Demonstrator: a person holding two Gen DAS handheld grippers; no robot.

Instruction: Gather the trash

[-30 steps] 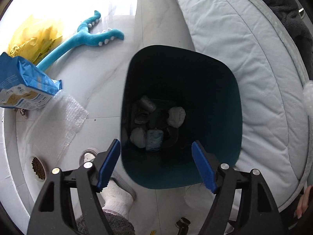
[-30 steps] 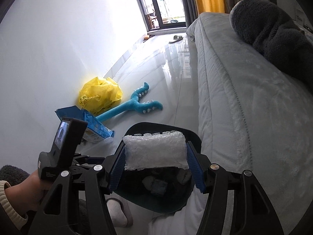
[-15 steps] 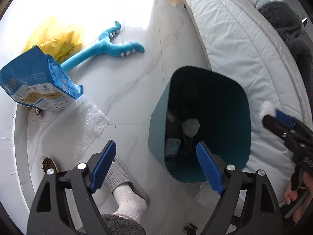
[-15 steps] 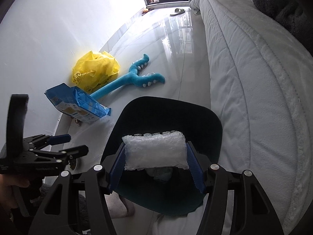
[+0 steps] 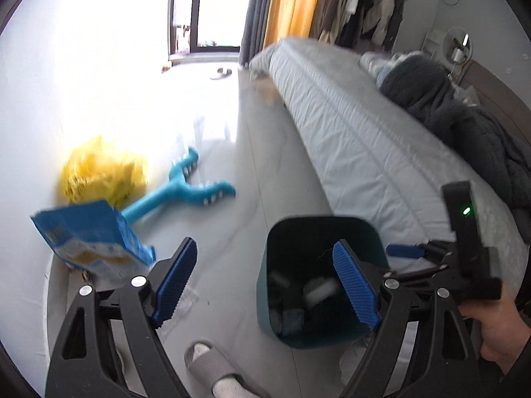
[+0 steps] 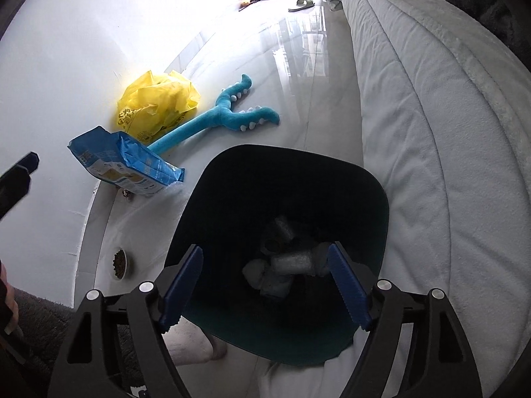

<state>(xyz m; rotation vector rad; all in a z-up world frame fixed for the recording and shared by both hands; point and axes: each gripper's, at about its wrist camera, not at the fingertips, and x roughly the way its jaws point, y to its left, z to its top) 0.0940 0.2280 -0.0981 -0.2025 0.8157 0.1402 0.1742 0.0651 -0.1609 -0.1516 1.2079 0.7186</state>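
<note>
Both the left gripper (image 5: 265, 282) and right gripper (image 6: 265, 285) gape empty above the teal bin (image 6: 365, 199), which holds what looks like bubble wrap (image 6: 295, 263).

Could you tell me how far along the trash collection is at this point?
Done: several wads of wrapping lie inside the teal bin, including a bubble wrap roll. In hand: nothing; the right gripper is open over the bin and the left gripper is open too. Left, probably: the clear bubble wrap sheet, the yellow bag and perhaps the blue packet on the floor.
</note>
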